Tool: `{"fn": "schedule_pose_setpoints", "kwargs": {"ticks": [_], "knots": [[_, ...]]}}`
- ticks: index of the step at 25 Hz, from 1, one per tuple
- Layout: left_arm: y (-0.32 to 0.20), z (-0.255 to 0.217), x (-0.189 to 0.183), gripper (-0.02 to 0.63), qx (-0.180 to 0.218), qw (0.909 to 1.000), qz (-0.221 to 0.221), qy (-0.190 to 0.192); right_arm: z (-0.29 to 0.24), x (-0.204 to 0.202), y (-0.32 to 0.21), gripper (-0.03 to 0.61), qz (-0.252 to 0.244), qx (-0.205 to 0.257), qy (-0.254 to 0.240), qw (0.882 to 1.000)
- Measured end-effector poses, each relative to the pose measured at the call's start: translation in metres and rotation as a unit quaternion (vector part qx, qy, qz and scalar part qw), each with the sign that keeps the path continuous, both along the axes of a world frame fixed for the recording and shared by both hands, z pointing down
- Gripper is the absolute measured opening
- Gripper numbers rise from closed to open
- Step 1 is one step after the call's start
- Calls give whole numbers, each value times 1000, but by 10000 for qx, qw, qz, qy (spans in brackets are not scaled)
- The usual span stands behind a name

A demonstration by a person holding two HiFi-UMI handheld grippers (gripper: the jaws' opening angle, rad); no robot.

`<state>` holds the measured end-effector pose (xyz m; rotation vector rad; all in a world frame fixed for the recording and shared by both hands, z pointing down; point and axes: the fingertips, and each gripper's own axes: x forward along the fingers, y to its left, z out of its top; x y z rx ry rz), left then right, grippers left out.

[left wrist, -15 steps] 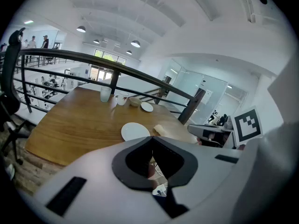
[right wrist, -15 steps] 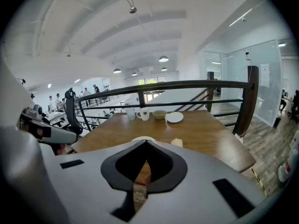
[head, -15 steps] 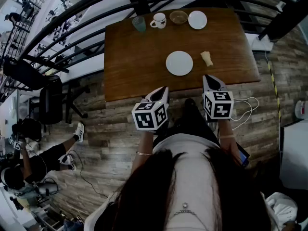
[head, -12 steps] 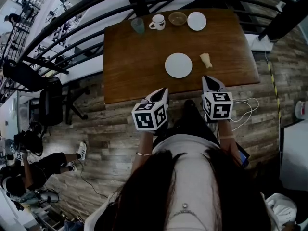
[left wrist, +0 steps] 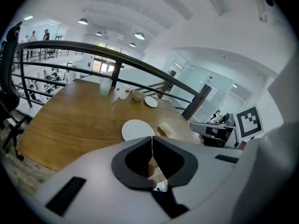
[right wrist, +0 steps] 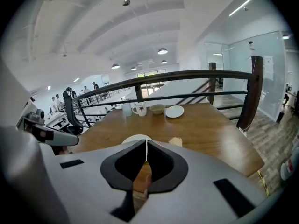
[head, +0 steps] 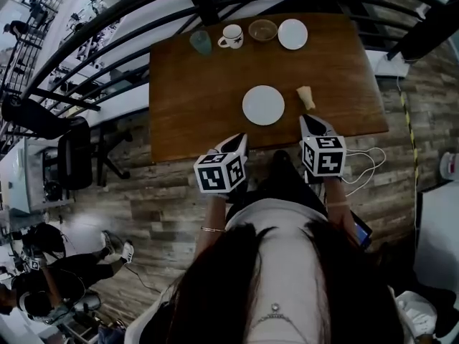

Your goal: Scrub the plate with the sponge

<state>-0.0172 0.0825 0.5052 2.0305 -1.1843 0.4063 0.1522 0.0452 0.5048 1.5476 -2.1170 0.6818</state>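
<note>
My head view looks steeply down on the desk (head: 193, 99); both gripper views look low across it, sharing its plate (head: 263, 104).

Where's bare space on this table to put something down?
Bare: left half of the brown wooden table, from the round white plate to the left edge; and the right end beyond the pale sponge. Crowded: the far edge, with greenish tumbler, white mug, brown bowl and small white saucer.

Nothing to read here, no words or numbers anywhere. The cube (head: 221, 172) on the left gripper (head: 241, 137) and its twin on the right gripper (head: 308, 119) carry only black-and-white square patterns. The mug (head: 231, 36) shows a red mark too small to make out.
</note>
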Motion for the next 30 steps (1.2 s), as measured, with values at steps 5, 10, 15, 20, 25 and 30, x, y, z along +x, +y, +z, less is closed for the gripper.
{"fn": "schedule_pose_setpoints", "kwargs": {"ticks": [5,10,15,20,25,30], "knots": [[-15,10,2,12,-137,9999,5,-77,12,10,-17,38,33,-175,-16,9998],[-30,20,8,12,-276,9996,-10,-80,25,23,-31,38,40,-336,101,9994],[-38,29,16,12,-458,9989,52,-63,37,34,-40,39,10,-501,228,9985],[-48,41,22,12,-626,9980,4,-91,51,47,-52,40,-7,-667,258,9974],[-54,50,24,12,-801,9967,-50,-141,66,58,-64,40,-30,-881,300,9957],[-56,58,25,14,-945,9952,-142,-205,83,60,-69,50,-196,-1121,359,9928]]}}
